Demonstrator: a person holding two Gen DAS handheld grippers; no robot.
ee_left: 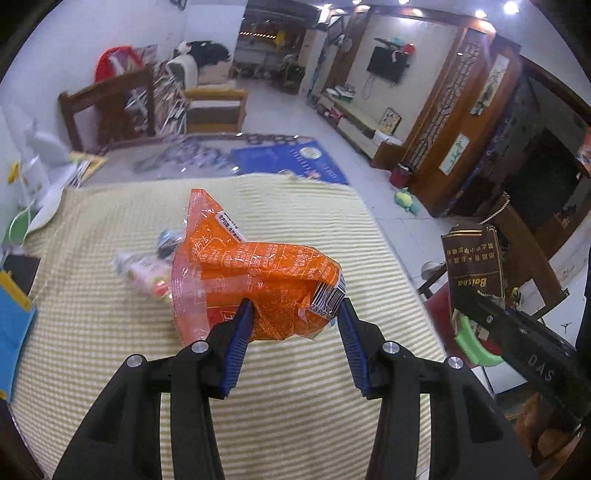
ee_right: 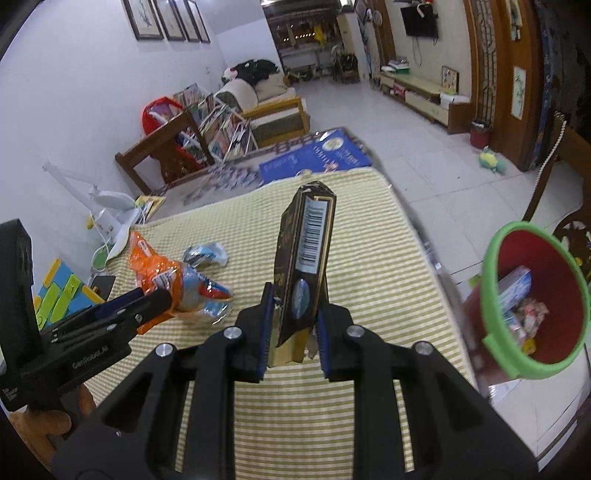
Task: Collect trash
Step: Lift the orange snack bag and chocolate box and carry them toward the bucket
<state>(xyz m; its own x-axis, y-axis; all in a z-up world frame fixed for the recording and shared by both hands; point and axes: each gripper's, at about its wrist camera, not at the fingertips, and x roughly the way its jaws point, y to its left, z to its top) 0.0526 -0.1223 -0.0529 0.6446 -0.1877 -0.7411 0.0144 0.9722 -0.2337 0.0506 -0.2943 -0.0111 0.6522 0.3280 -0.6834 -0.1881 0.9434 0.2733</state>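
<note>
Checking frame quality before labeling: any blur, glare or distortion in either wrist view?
Left wrist view: strong fisheye bending with dark corners; ceiling lights blow out; orange wrapper in the left tool is sharp with slight plastic sheen; far table edge smeared. Right wrist view: same bending; dark carton in the right tool crisp, barcode readable; green-rimmed bin edge motion-blurred.

Wrapper (ee_left: 258, 280) and carton (ee_right: 303, 266) over tablecloth (ee_right: 369, 236); bin (ee_right: 532, 295) right, off table.
</note>
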